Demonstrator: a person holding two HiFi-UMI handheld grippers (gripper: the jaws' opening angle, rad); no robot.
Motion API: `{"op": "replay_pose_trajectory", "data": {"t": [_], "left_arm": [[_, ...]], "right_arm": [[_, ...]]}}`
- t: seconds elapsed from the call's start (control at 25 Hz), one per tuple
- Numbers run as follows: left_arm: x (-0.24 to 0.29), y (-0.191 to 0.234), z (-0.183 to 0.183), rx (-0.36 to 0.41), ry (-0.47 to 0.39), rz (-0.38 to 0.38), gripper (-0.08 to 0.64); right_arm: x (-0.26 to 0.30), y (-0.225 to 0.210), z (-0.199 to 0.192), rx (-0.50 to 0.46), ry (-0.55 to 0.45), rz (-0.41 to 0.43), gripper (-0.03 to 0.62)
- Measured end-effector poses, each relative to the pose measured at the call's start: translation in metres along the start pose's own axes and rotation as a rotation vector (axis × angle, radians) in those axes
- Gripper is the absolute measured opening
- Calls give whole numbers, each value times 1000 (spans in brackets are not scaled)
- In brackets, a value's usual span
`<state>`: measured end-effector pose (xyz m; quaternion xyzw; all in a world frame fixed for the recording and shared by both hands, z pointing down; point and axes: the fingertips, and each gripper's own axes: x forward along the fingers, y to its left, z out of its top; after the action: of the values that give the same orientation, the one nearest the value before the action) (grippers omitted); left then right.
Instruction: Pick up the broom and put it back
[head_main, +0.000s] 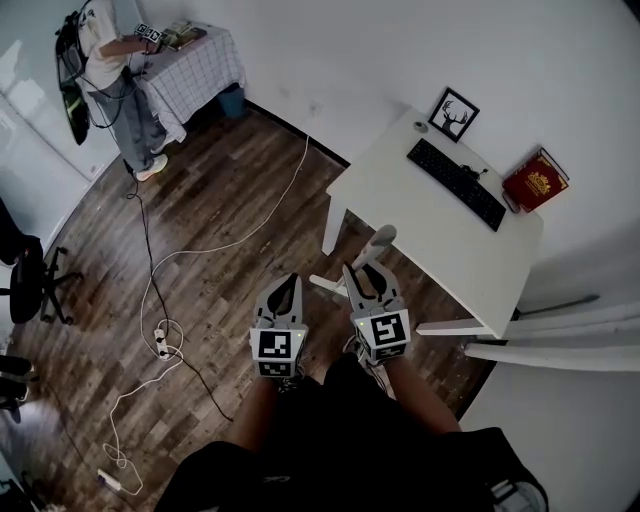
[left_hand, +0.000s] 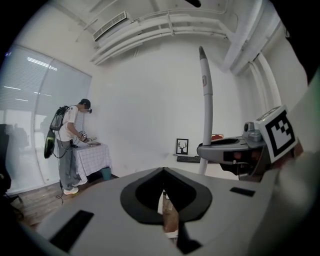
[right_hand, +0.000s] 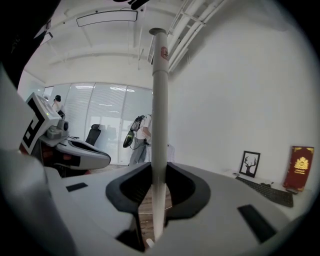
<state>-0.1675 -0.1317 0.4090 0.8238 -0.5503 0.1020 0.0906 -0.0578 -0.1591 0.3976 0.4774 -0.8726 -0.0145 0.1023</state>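
Holding the broom (right_hand: 160, 100) upright near the worktop (head_main: 400, 190), clamped in the right hand-held gripper (right_hand: 158, 172), with the left hand-held gripper (left_hand: 163, 172) closed together on nothing. Looks past the pick-up, into the carry. Needs next a steady walk to its spot, then release.

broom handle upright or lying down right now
Upright: the broom handle stands vertical, clamped in the jaws of the right gripper.
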Motion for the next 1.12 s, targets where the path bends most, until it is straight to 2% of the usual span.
{"op": "replay_pose_trajectory", "data": {"t": [0.2,0.4,0.8,1.12], "left_arm": [[-32,29,-2,12,-12,29,1],[-65,54,-21,-64,-6,45,0],[-70,26,-58,-83,41,-114,0],[-69,13,-60,-67,57,-146,2]], "right_arm": [[17,5,11,41,-3,-46,101],[18,28,17,46,-14,-88,101],[-34,44,1,64,33,-195,101],[-37,28,-13,96,65,-271,101]]}}
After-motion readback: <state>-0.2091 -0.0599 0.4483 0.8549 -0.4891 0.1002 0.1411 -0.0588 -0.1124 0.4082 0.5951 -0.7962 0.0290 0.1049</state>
